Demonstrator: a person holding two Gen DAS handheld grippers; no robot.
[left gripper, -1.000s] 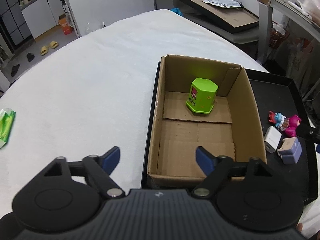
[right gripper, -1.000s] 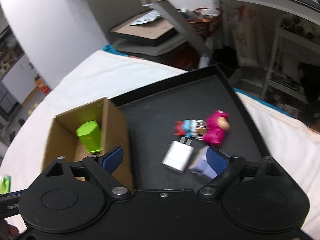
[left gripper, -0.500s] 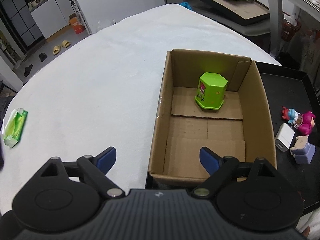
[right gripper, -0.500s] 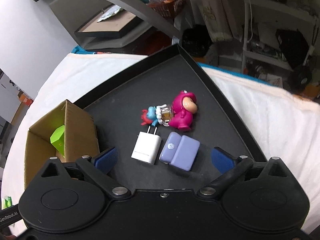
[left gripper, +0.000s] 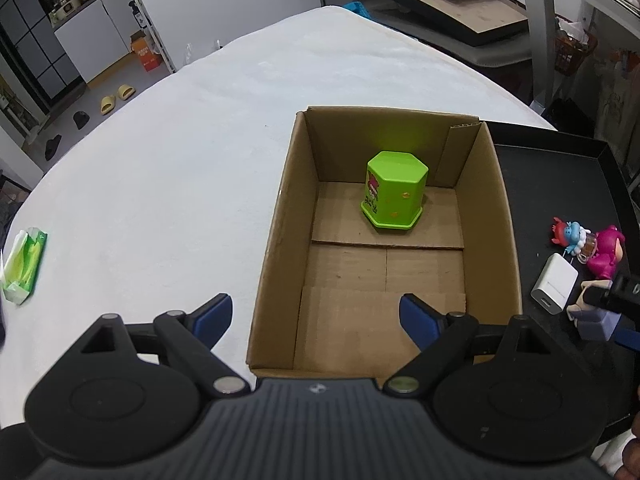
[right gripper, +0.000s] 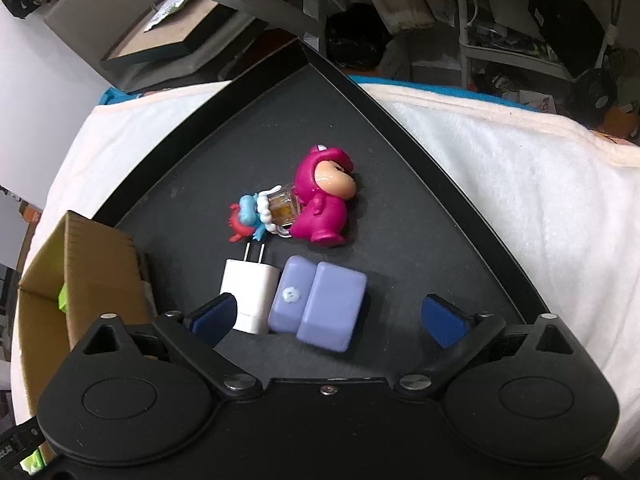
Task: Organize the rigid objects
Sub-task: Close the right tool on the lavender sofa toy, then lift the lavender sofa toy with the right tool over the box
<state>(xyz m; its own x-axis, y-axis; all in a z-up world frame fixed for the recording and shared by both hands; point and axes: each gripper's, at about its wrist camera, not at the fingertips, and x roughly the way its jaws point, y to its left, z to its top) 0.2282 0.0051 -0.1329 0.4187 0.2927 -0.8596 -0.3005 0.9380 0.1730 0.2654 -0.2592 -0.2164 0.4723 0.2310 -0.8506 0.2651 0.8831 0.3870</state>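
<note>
Toys and small rigid items lie on the black tray (right gripper: 460, 184): a pink figurine (right gripper: 324, 204), a small blue and red figure (right gripper: 246, 218) touching it through a clear piece, a white charger plug (right gripper: 250, 294) and a lilac block toy (right gripper: 320, 306) just beside the plug. A green hexagonal container (left gripper: 394, 190) stands already in the far part of the cardboard box (left gripper: 276, 216), which sits to the left of the tray on the white cloth (left gripper: 160, 160).

In the last second the right gripper (right gripper: 330, 314) has come down closer over the tray, and now the lilac block sits between its blue fingers (right gripper: 212, 314), with the plug partly behind the left one. Its jaws are wide apart and hold nothing. I judge the lilac block is the next thing to be taken, but the plug is so close that it may be pushed or caught too.

The left gripper (left gripper: 316, 318) hangs over the near edge of the box, jaws also wide and empty; it has shifted only a little.
</note>
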